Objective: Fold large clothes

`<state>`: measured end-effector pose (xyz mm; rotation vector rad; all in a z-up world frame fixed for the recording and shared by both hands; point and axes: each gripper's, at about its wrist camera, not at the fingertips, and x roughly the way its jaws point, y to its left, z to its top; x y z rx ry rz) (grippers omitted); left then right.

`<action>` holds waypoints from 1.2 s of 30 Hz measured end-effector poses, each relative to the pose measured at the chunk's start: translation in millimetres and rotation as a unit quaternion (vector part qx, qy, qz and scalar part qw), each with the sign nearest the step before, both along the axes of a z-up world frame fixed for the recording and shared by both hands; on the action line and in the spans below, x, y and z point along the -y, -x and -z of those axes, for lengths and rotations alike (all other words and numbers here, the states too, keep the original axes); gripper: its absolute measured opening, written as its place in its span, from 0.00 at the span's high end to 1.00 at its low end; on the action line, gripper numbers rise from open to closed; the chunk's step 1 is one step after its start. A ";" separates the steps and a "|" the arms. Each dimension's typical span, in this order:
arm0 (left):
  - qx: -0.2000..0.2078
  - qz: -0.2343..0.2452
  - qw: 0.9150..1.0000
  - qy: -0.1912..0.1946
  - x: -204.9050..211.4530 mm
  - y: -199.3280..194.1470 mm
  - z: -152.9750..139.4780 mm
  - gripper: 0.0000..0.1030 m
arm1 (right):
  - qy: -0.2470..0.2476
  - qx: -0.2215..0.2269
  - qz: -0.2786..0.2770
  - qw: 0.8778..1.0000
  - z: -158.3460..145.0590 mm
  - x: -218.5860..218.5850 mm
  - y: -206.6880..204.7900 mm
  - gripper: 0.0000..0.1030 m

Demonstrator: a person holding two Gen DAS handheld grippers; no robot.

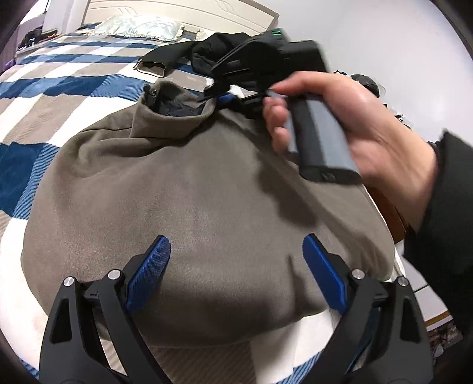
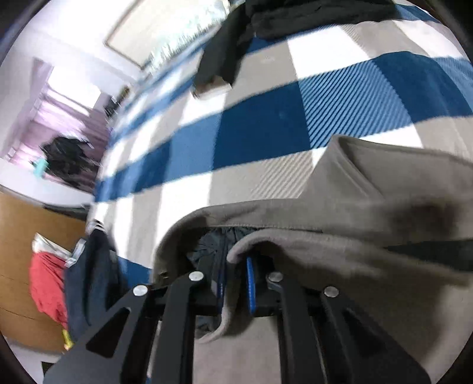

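on my left wrist feed the left gripper [image 1: 236, 254] hangs just above the near part of the grey-brown garment [image 1: 189, 201], its jaws spread wide with nothing between the blue pads [image 1: 150, 274]. the garment lies spread on the bed [image 1: 59, 88], which wears a cover checked in blue, white and grey. the garment's collar [image 1: 165, 109] sits at the far end from me, standing up a little, with a dark lining showing inside it.

farther along that same feed i see the person's right hand [image 1: 348, 130] wrapped around the handle of the right gripper [image 1: 236, 99], which reaches down to the collar area. a black garment [image 1: 189, 56] lies beyond the collar on the bed, and a pale pillow [image 1: 139, 28] rests against the headboard [image 1: 177, 9].

on my right wrist feed, which is blurred, the right gripper [image 2: 236, 283] has its jaws drawn narrow, pinching an edge of the grey-brown garment [image 2: 369, 236] near the collar; the cloth edge runs down between the blue pads [image 2: 251, 283]. the dark lining shows just ahead of the fingertips. beyond lies the checked bed cover [image 2: 266, 127], and the black garment [image 2: 224, 59] is at the far side. off the bed to the left there is a red cloth [image 2: 47, 283] beside something dark blue [image 2: 94, 280] against a wooden panel [image 2: 23, 236].
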<state>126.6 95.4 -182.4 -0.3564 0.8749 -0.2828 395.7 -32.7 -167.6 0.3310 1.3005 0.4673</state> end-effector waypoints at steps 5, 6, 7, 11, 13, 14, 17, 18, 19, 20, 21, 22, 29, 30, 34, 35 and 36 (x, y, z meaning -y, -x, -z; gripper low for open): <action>-0.005 0.001 1.000 -0.001 -2.5 -2.7 2.1 0.13 | 0.043 -0.043 -0.002 0.998 43.5 -5.3 -6.2 0.88; -0.005 0.000 1.000 0.001 -3.2 -3.1 3.1 0.13 | 0.044 -0.049 0.001 0.998 51.2 -5.2 -6.6 0.88; -0.006 0.000 1.000 0.000 -3.1 -3.8 3.7 0.13 | 0.040 -0.051 0.003 0.998 53.5 -5.3 -7.9 0.87; -0.007 0.002 1.000 -0.005 -2.0 -5.9 4.8 0.13 | -0.050 -0.088 0.007 0.995 36.8 1.9 -12.6 0.27; -0.008 0.001 1.000 -0.004 -2.2 -6.2 5.8 0.13 | -0.054 -0.054 0.001 0.997 6.5 3.3 -10.8 0.17; -0.007 0.000 1.000 -0.004 -2.3 -6.7 6.2 0.13 | -0.059 -0.045 -0.003 0.997 -4.1 4.2 -9.6 0.16; -0.003 0.002 1.000 -0.008 -0.6 -5.4 6.3 0.13 | -0.093 -0.027 -0.021 0.995 -42.7 16.6 5.1 0.14; -0.001 0.002 1.000 -0.008 -0.6 -5.3 6.2 0.13 | -0.099 -0.018 -0.028 0.995 -53.6 23.3 13.0 0.12; 0.002 0.002 1.000 -0.007 -1.0 -5.5 5.7 0.13 | -0.114 -0.002 -0.038 0.993 -68.2 37.5 29.0 0.09; 0.005 0.002 1.000 -0.003 -2.0 -5.7 5.2 0.13 | -0.125 0.008 -0.044 0.991 -75.2 48.5 41.8 0.07; 0.008 0.000 1.000 0.008 -3.9 -5.8 4.3 0.11 | -0.133 0.014 -0.047 0.990 -79.1 56.9 53.3 0.07; 0.010 -0.002 1.000 0.016 -5.4 -5.7 4.0 0.11 | -0.143 0.023 -0.046 0.988 -81.1 77.4 76.1 0.07; 0.005 0.009 1.000 -0.006 -1.3 -7.0 6.0 0.11 | -0.082 0.021 -0.003 0.996 -38.5 144.9 170.7 0.06; 0.006 0.012 1.000 -0.014 0.3 -7.4 6.5 0.11 | -0.075 0.021 0.005 0.997 -33.2 152.0 180.1 0.06; -0.018 0.019 0.999 -0.024 3.1 -14.5 19.7 0.11 | -0.097 0.005 0.048 0.994 0.8 170.8 192.3 0.05; -0.020 0.015 1.000 -0.011 0.6 -15.4 23.0 0.11 | -0.095 0.000 0.053 0.994 9.1 169.6 189.3 0.05; -0.022 0.014 1.000 -0.005 -1.2 -16.1 24.4 0.11 | -0.084 -0.006 0.054 0.995 18.2 165.0 184.8 0.05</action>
